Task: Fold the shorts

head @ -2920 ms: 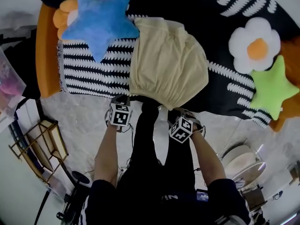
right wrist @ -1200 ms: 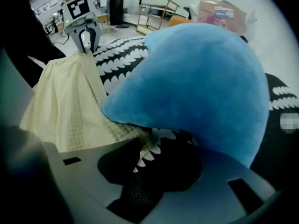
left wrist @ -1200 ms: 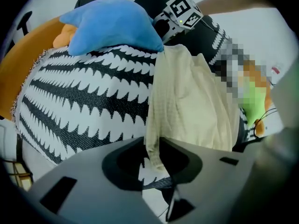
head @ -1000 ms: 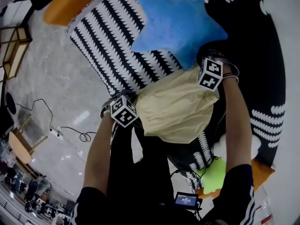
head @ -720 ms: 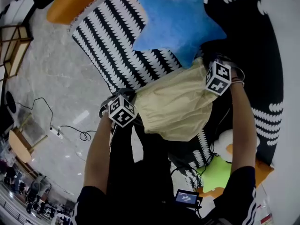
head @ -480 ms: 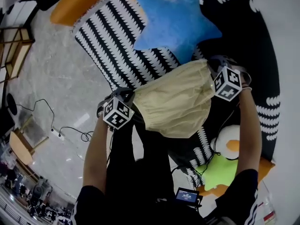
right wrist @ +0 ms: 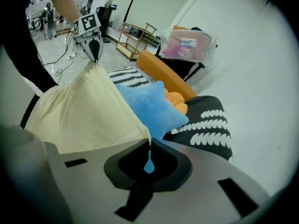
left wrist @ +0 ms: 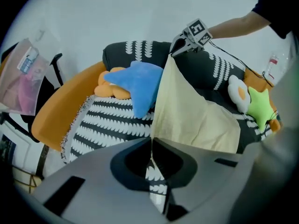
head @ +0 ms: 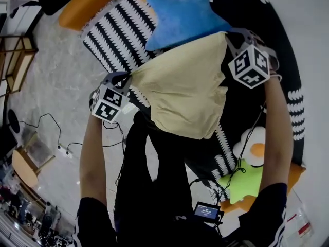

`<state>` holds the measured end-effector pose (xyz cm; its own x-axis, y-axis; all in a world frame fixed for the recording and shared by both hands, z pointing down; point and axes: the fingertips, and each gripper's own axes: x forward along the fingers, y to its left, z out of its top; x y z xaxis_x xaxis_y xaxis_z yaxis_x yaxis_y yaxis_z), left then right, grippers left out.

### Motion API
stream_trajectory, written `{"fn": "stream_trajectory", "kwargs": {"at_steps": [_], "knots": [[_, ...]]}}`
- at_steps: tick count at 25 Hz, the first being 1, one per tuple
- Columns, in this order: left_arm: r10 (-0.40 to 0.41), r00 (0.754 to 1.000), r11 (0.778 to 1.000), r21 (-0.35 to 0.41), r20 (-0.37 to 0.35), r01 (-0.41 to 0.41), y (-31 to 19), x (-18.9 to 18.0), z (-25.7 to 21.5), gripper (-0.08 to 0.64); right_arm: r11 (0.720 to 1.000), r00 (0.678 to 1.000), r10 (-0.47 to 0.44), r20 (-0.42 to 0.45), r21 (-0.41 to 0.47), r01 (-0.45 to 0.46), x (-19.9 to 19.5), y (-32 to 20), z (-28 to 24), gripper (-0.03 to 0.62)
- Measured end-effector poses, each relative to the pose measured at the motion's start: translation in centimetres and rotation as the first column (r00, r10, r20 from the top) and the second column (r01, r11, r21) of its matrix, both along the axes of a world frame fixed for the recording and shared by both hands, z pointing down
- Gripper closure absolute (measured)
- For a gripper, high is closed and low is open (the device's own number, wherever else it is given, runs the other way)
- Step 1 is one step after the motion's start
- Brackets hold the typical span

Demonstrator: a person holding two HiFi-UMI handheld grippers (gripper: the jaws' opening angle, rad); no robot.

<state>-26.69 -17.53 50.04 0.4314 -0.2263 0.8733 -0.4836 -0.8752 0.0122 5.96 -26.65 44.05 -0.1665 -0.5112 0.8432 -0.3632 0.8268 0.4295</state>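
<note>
The shorts [head: 180, 94] hang in the air in front of the sofa [head: 87, 6], stretched by one edge between the two tongs. The left tongs [left wrist: 150, 143] are clenched on one corner of that edge, at 9 o'clock of the cloth in the head view. The right tongs [right wrist: 148, 143] are clenched on the other corner, at 2 o'clock. In each gripper view the jaws meet with only a thin lip of fabric nipped between them.

Judging by the drape, the cloth is light and entirely limp. The held edge pulls into a taut line while the rest sags into a loose pouch with soft creases. It will not hold a shape by itself, so a fold probably needs a flat surface under it and both corners level. The fabric is pale yellow and matte, with what looks like a fine waffle weave. It does not look slippery, so a small pinch at a corner should hold. Seams and hems are likely the firmest places to grip. Nothing about it seems fragile.

At 12 o'clock lies a plush blue star [head: 180, 14], thick and fuzzy. It rests on a black-and-white throw [head: 110, 27] with a fringed edge, spread over the orange sofa. At 5 o'clock sit a green star [head: 241, 181] and a white flower cushion [head: 249, 140].
</note>
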Motion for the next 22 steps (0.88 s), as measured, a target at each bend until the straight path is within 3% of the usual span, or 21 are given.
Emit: {"fn": "stream_trajectory", "kwargs": {"at_steps": [6,14,22], "knots": [[0.018,1.0,0.999,0.051,0.005,-0.019,-3.9,-1.6,-2.0,0.546,0.993,0.998,0.06,-0.007,0.102,-0.059,-1.4,-0.9,-2.3,0.565],[0.166,0.984,0.986,0.01,-0.067,-0.166,1.5,-0.3,-1.9,0.546,0.997,0.997,0.076,-0.011,0.015,-0.076,0.0,8.2,-2.0,0.565],[0.328,0.943,0.945,-0.002,-0.054,-0.328,7.7,0.4,-3.8,0.546,0.995,0.998,0.066,-0.015,-0.08,-0.067,0.3,20.4,-2.8,0.565]]}}
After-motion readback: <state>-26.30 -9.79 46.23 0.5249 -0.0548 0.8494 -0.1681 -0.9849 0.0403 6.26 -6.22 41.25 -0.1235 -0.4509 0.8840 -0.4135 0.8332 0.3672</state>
